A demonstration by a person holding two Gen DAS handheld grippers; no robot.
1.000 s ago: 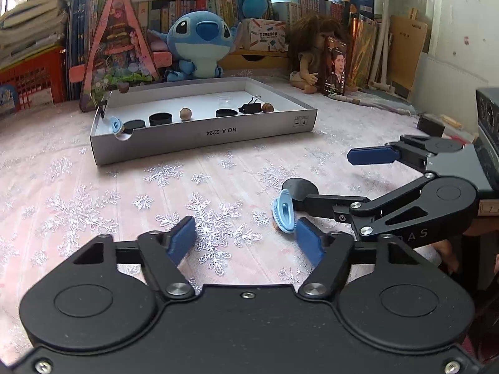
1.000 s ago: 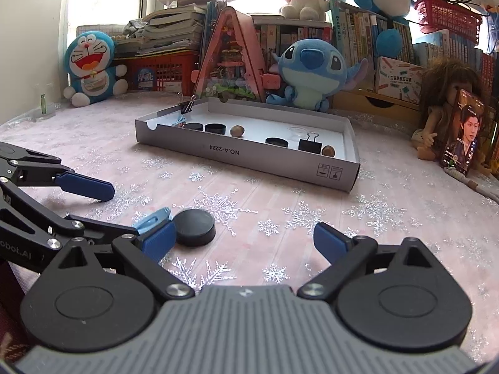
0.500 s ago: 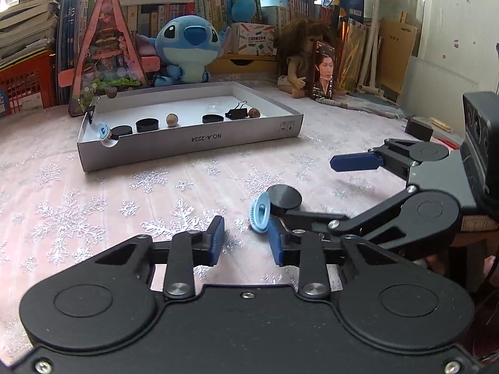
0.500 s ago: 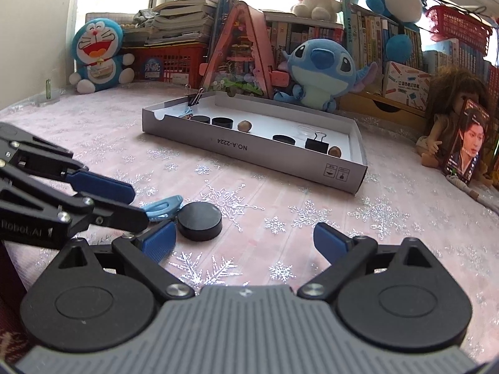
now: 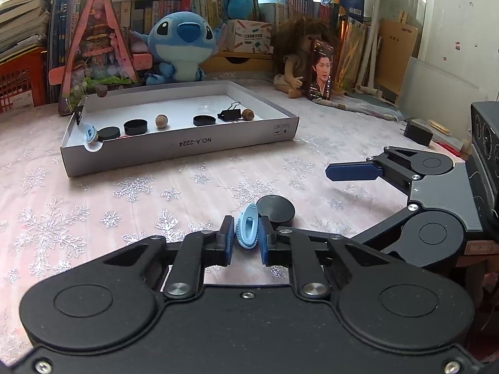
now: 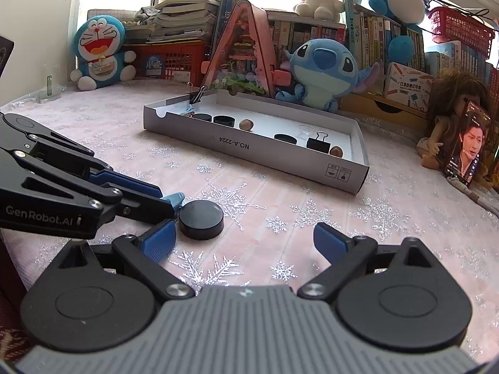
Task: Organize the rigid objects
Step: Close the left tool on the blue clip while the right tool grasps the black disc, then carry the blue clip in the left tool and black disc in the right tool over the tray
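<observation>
My left gripper is shut on a small light-blue clip, held on edge just above the pink snowflake cloth. In the right wrist view the clip's tip pokes out of the left gripper's blue fingers. A black round cap lies on the cloth just beyond the clip; it also shows in the right wrist view. My right gripper is open and empty, right of the cap. The white box stands further back with black caps, wooden beads, a binder clip and another blue clip.
Plush toys, a pink triangular display, books and a doll with a photo card line the back edge. A black speaker and a small black block sit at the right. The white box also shows in the right wrist view.
My left gripper has closed from wide open onto the blue clip. The right gripper has stayed open beside the black cap.
</observation>
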